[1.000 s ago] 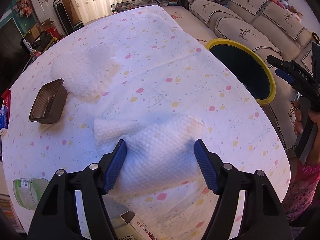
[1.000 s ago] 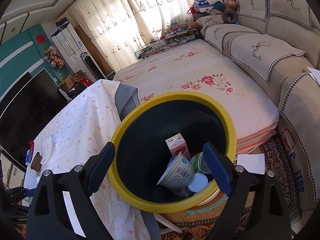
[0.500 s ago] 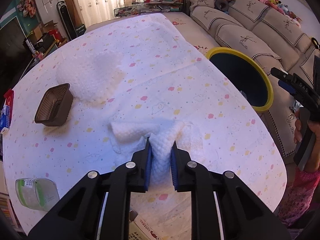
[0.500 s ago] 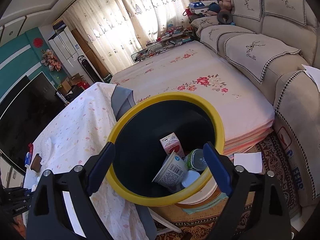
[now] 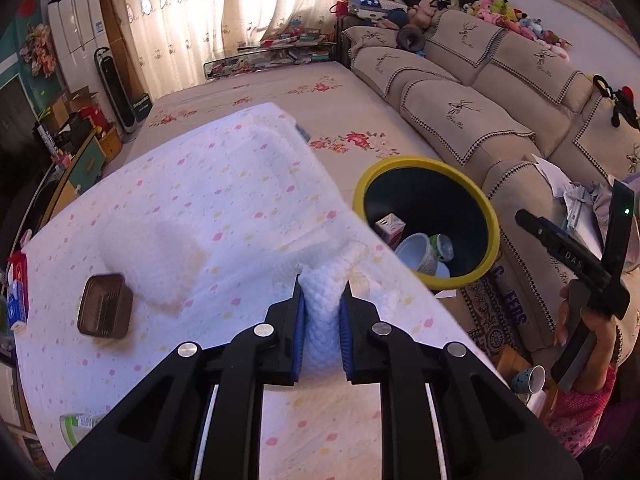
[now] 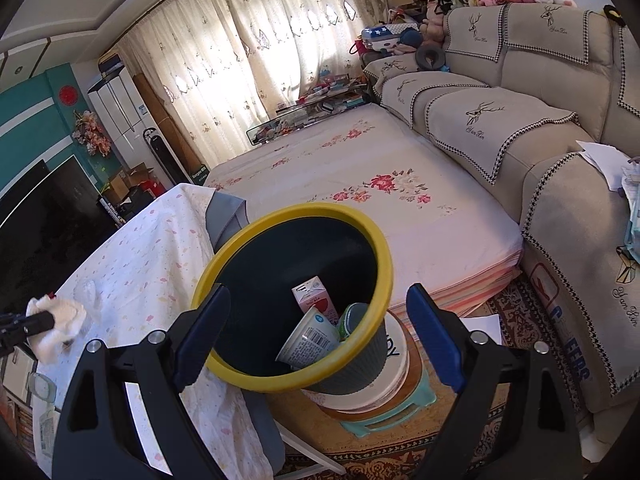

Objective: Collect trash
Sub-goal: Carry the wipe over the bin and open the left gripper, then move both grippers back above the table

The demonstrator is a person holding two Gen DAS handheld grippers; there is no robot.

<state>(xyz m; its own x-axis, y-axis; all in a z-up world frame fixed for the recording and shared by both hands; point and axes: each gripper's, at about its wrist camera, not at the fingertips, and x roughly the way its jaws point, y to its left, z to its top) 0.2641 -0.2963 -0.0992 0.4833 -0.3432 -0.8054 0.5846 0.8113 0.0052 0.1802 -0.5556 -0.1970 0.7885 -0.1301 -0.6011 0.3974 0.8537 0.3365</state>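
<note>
My left gripper point(image 5: 322, 286) is shut on a crumpled white paper towel point(image 5: 324, 320) and holds it above the spotted tablecloth point(image 5: 224, 200). In the right wrist view the same towel point(image 6: 60, 318) hangs from the left gripper point(image 6: 38, 322) at the far left. A dark bin with a yellow rim point(image 5: 491, 216) stands off the table's right edge. It holds a small carton point(image 6: 316, 300), a yogurt cup point(image 6: 308, 342) and a green cup point(image 6: 352, 320). My right gripper point(image 6: 318, 292) stands open over the bin's rim point(image 6: 386, 264), with nothing between its fingers.
A second white towel point(image 5: 156, 256) and a brown plastic tray point(image 5: 105, 306) lie on the table's left half. A red and blue carton point(image 5: 17, 288) sits at its left edge. The bin rests on a teal stool point(image 6: 384, 412). A flowered mattress point(image 6: 360, 168) and a beige sofa point(image 6: 520, 120) lie beyond.
The left jaws closed on the paper towel, bunched it up and lifted it off the tablecloth. The right gripper shifted a little over the bin and stayed open.
</note>
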